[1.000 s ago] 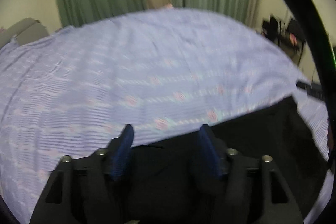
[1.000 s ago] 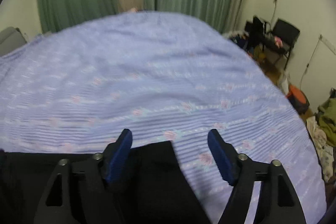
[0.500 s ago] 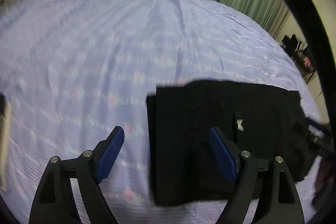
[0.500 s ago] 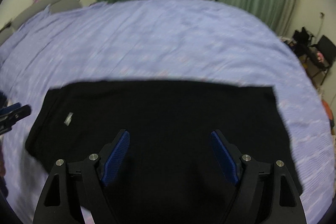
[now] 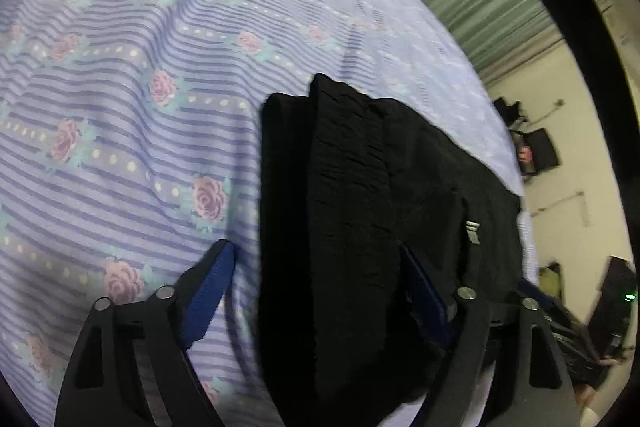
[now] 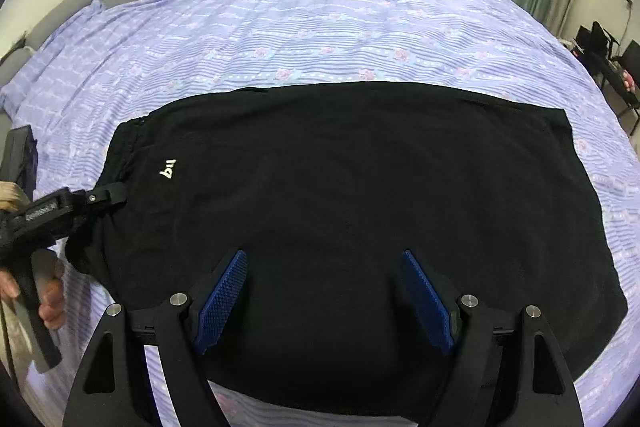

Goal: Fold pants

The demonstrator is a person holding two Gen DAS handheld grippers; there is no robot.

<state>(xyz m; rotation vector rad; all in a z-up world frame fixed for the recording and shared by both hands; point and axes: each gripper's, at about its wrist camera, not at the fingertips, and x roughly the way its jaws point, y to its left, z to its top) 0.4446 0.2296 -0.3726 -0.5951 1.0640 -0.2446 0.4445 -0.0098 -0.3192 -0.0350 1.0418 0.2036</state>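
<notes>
Black pants (image 6: 340, 211) are laid flat on the striped, rose-printed bedsheet (image 6: 320, 27), already folded into a wide rectangle; the small white logo (image 6: 169, 169) sits near their waistband end, at the left of the right wrist view. The step in hand is judged to be the setting-up of a further fold across the length.

The right gripper (image 6: 324, 291) is held over the near edge of the pants, jaws wide apart, with cloth below them but nothing pinched. The left gripper (image 5: 316, 291) is poised at the waistband end, well away from the logo's far side; its jaws are closing, and the gathered waistband edge lies between them. Whether the pads already press the cloth cannot be told for certain, since the black fabric swallows the right-hand pad; a gap is seen beside the left-hand one.

For the next move, both layers at the waistband corner must be caught, the near edge gripped likewise, and the end carried evenly toward the opposite hem.
</notes>
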